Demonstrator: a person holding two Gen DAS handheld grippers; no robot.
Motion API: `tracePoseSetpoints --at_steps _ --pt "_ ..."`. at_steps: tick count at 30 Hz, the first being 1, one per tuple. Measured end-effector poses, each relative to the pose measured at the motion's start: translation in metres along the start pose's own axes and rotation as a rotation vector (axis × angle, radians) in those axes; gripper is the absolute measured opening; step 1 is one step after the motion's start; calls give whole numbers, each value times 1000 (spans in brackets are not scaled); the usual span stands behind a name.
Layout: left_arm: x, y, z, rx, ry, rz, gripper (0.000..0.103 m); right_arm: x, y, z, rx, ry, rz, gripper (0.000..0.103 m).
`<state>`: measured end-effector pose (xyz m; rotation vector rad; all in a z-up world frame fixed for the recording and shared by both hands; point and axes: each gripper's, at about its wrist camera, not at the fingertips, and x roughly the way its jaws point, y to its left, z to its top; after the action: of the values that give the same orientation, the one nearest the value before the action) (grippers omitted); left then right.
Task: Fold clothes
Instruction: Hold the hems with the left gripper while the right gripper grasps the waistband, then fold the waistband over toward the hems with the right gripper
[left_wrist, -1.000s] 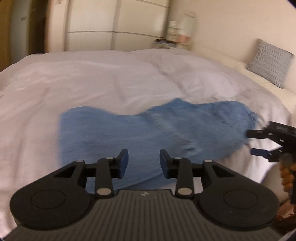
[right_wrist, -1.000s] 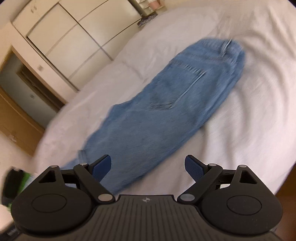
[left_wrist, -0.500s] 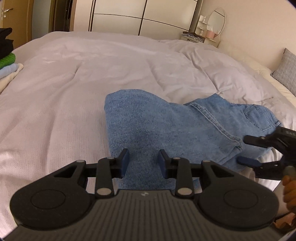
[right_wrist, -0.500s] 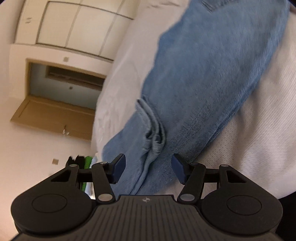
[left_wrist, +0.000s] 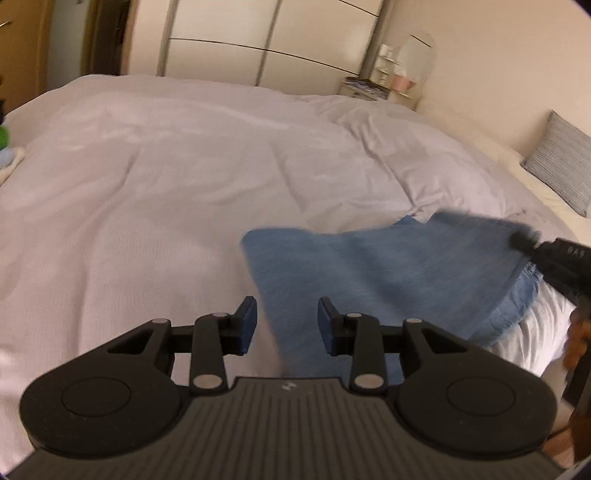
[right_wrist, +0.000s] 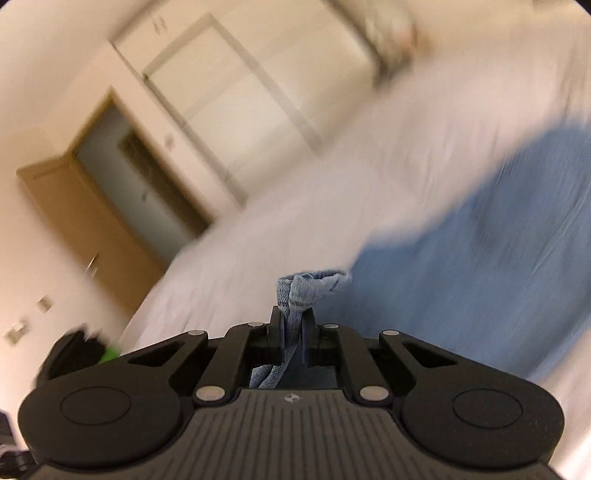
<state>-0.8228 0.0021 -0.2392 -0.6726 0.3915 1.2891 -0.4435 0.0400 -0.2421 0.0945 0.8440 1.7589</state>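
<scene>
Since a second earlier the right claw (right_wrist: 291, 326) had closed on the jeans' (right_wrist: 461, 240) hem and lifted it, while the left claw (left_wrist: 286, 325) hung open, so the thin pinch risked slipping.

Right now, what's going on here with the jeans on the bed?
A person with a gripper in each hand is folding jeans on a white bed. The right gripper has just closed and is shut on a bunched edge of the denim, lifting that side over the rest. The left gripper hangs over the other end with its jaws apart and nothing pinched between them. The fold is not yet laid down. Both views are blurred.
</scene>
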Motion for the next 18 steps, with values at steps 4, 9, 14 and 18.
tracePoseSetpoints --at_steps 4,9,14,18 --pt "24 -24 5 55 34 -54 30 -18 -57 20 93 -32 -152 9" --pt "50 -51 7 95 70 -79 30 -10 -143 -3 489 64 -166 21" --pt "60 -57 17 99 72 -80 30 -2 -143 -4 509 48 -96 46" --pt "67 -63 22 104 81 -76 30 19 -126 1 322 93 -152 11"
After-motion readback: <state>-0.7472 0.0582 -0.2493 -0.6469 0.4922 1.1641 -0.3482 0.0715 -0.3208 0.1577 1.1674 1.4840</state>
